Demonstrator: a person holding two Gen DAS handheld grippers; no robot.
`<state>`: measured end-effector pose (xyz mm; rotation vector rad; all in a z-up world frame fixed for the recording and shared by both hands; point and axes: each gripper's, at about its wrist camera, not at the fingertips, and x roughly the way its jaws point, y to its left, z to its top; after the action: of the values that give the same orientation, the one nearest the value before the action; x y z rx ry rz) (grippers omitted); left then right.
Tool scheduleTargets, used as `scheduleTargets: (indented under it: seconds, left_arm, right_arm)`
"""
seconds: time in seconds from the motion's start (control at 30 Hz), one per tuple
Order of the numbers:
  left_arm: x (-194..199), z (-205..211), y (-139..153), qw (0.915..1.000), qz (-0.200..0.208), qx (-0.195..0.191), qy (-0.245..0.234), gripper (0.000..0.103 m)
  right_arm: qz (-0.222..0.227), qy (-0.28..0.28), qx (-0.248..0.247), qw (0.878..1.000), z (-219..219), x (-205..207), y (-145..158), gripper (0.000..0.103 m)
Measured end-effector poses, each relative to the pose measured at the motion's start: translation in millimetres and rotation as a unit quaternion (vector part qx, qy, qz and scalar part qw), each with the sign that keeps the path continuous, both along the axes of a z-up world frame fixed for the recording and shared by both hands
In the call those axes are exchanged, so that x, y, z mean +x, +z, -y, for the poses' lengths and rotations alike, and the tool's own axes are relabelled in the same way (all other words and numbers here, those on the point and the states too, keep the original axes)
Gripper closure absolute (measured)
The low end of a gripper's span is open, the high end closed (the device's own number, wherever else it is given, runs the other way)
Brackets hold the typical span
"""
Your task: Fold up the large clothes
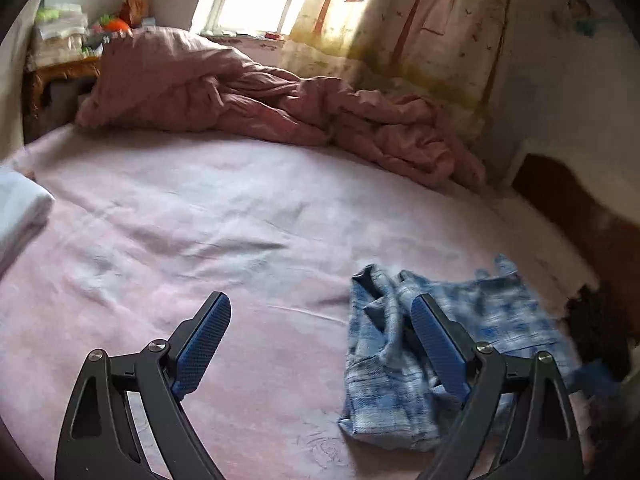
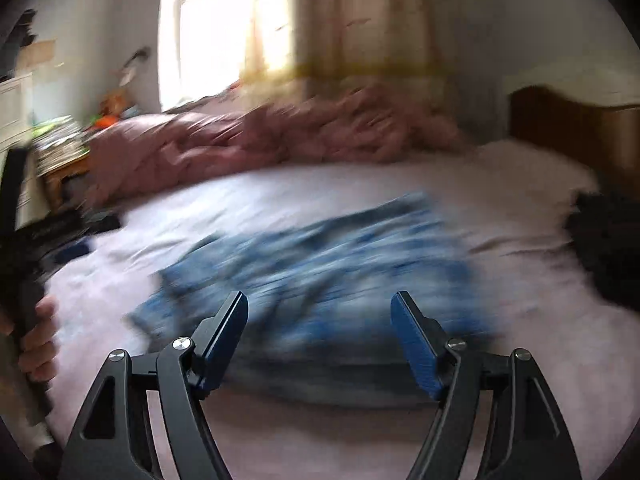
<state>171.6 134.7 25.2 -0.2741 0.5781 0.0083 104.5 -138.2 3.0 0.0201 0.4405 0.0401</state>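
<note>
The blue-and-white plaid garment (image 1: pixel 440 360) is lying crumpled on the pink bedsheet (image 1: pixel 200 220), off to the right of the left gripper (image 1: pixel 320 340). The right gripper (image 2: pixel 320 344) is facing it head-on, so it's probably nearer. Both are gaping wide, holding nothing. The garment's long axis is running left-right in the blurry right view.

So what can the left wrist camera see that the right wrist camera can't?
Only the left wrist view shows the folded white cloth at the bed's left edge and the tree-printed curtain sharply.

Only the right wrist view shows the person's hand holding a black handle, and a white cabinet.

Both show the crumpled blue-and-white denim garment, the pink bedsheet, the rumpled pink duvet, a dark furry item and open grippers: left gripper, right gripper.
</note>
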Motion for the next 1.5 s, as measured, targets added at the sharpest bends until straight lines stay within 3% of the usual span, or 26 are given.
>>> scheduleTargets:
  seconds: [0.13,0.27,0.37,0.6,0.9,0.97,1.0,1.07,1.3,1.5]
  left_arm:
    - [-1,23,-3,0.9988,-0.006,0.006,-0.049,0.012]
    - [-8,46,0,0.9962,0.013,0.012,-0.085,0.012]
    - [-13,53,0,0.9978,0.024,0.005,-0.062,0.012]
    - [-18,63,4,0.9945,0.051,0.055,-0.074,0.012]
    - [-9,68,-4,0.9941,0.019,0.005,-0.106,0.012]
    - [3,68,-14,0.9866,-0.029,-0.042,-0.155,0.014]
    - [5,66,-17,0.984,-0.041,-0.067,-0.16,0.019]
    - [6,63,-18,0.9818,-0.043,-0.091,-0.161,0.019]
    - [7,68,-20,0.9819,-0.049,-0.068,-0.17,0.019]
    - [17,60,-32,0.977,-0.072,-0.109,-0.169,0.019]
  right_arm:
    - [0.0,-0.073,0.008,0.997,58,2,8,0.027]
    - [-0.016,-0.116,0.061,0.991,116,-12,-4,0.027]
    - [-0.034,-0.119,0.081,0.989,134,-17,-16,0.027]
    - [-0.009,-0.091,0.007,0.996,110,-24,-6,0.027]
    - [-0.017,-0.082,-0.014,0.996,98,-26,-9,0.026]
    - [-0.024,-0.085,-0.007,0.996,101,-23,-11,0.026]
    - [-0.028,-0.085,-0.003,0.996,103,-22,-12,0.026]
    - [-0.035,-0.083,-0.002,0.996,103,-20,-14,0.026]
    - [-0.047,-0.068,-0.007,0.997,97,-16,-21,0.026]
    - [-0.061,-0.046,-0.011,0.997,88,-11,-28,0.026]
